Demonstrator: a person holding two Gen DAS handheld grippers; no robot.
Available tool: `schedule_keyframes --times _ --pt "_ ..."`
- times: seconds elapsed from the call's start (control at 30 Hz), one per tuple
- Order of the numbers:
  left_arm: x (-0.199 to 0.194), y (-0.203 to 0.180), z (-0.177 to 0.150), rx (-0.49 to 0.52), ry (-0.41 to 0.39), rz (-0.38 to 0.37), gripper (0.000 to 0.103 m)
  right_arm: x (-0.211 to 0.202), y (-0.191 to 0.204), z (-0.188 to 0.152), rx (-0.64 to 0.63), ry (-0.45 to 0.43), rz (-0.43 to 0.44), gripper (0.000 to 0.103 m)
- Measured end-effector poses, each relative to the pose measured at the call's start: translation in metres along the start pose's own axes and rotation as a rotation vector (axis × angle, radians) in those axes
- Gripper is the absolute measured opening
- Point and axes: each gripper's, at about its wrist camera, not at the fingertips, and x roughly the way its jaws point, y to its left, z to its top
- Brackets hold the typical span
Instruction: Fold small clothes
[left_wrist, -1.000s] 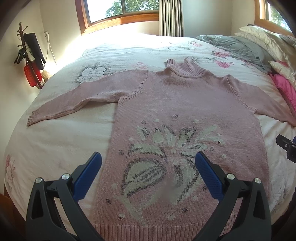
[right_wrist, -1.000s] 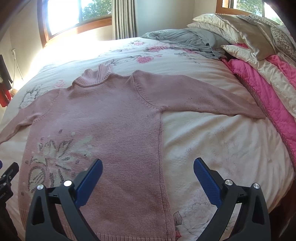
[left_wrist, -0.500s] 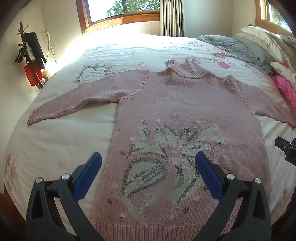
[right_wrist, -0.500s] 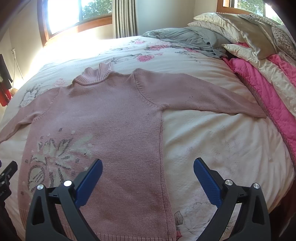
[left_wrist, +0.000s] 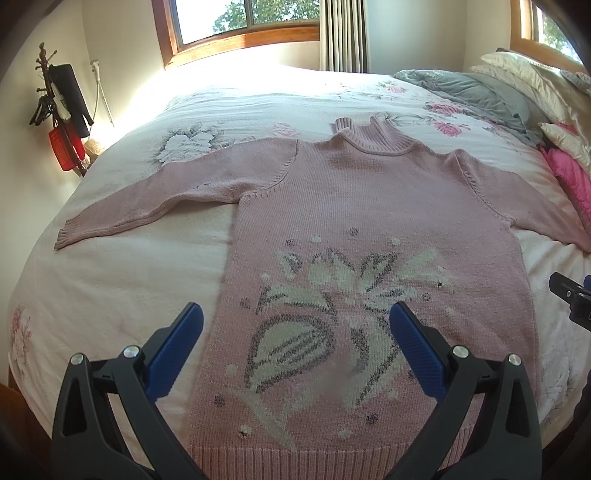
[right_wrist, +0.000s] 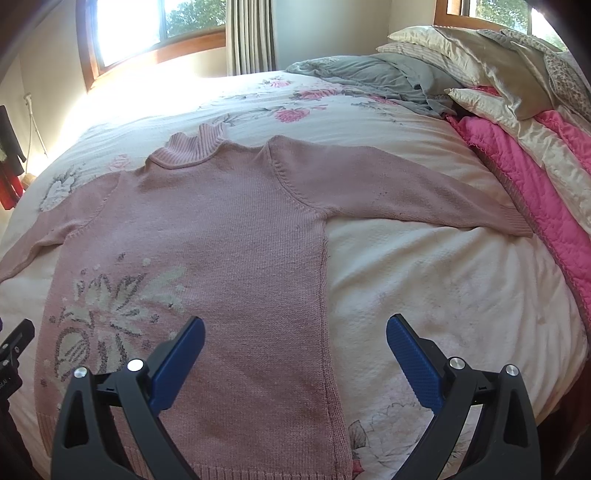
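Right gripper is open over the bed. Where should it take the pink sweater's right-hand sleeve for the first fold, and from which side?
Probably at the ribbed cuff of the sleeve. It lies flat and straight on the bedspread, ending just short of the pink quilt. Bring the right gripper in from the near, bare bedspread side, pinch the cuff edge and carry it across the sweater.

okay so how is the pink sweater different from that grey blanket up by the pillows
The pink sweater lies spread flat near the foot of the bed, sleeves out to both sides; the grey blanket is bunched in a rumpled heap by the pillows. The pink sweater is ribbed knit with a pale flower pattern on its front; the grey blanket looks plain and smooth. Both rest on the floral bedspread, and neither gripper touches them.
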Motion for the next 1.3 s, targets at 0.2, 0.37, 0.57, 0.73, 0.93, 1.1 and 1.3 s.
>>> schedule_keyframes --times 0.2,0.37,0.57,0.73,0.93,1.1,1.3 --pt "0.001 0.001 0.001 -0.001 0.002 0.003 0.100 0.000 0.001 0.001 -0.001 0.004 0.002 0.099" --pt "0.001 0.000 0.001 0.001 0.004 0.004 0.100 0.001 0.004 0.001 -0.006 0.004 0.003 0.099" --pt "0.002 0.000 0.000 0.002 0.004 0.007 0.100 0.001 0.004 0.002 -0.004 0.005 0.006 0.099" --pt "0.003 0.000 -0.001 0.000 0.005 0.010 0.100 0.001 0.004 0.002 -0.006 0.004 0.006 0.099" --pt "0.007 0.001 -0.001 -0.003 0.014 0.011 0.100 0.002 0.001 0.002 -0.005 0.006 0.005 0.099" --pt "0.012 0.000 -0.002 -0.014 0.010 -0.002 0.100 0.007 -0.006 0.003 0.015 0.010 0.013 0.099" --pt "0.053 -0.018 0.011 -0.017 0.087 -0.147 0.100 0.047 -0.062 0.016 0.152 0.059 0.293 0.099"
